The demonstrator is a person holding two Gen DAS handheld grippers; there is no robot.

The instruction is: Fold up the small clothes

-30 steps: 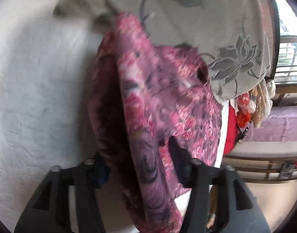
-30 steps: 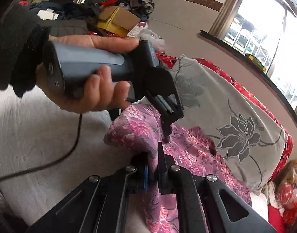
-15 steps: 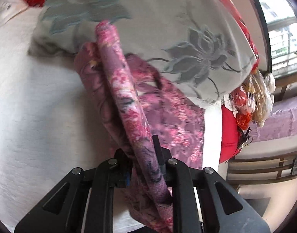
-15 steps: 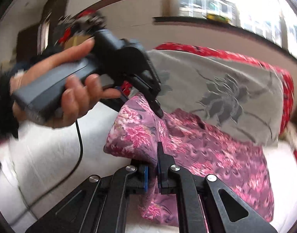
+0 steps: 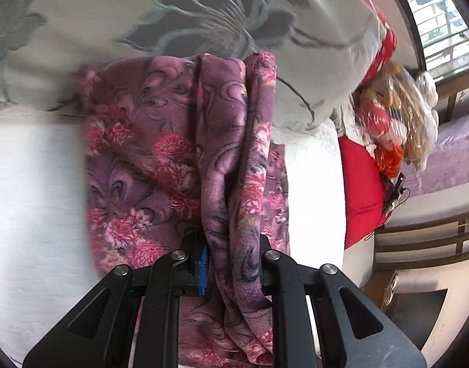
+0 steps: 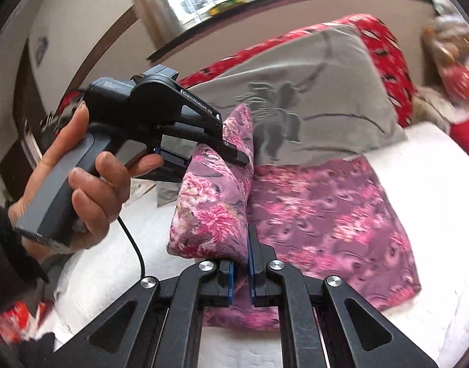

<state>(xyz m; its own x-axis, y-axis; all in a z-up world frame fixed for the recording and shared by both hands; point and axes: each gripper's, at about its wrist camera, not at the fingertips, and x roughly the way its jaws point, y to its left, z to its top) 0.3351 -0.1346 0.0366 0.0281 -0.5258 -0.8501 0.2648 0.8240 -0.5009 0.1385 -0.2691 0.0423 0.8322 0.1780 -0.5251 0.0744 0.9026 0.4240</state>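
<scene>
A pink and purple floral garment lies on the white bed; in the right wrist view the garment spreads to the right. My left gripper is shut on a raised fold of it; it shows in the right wrist view, held by a hand, pinching the far end of the fold. My right gripper is shut on the near end of the same fold. The fold stands lifted above the flat part.
A grey pillow with a flower print lies just behind the garment, also in the right wrist view. A red cloth lies behind it. Plastic bags hang off the bed's right side. A cable trails from the left gripper.
The left gripper closed on the fold from open. Both grippers carried the fold toward the pillow, over the flat part of the garment.
</scene>
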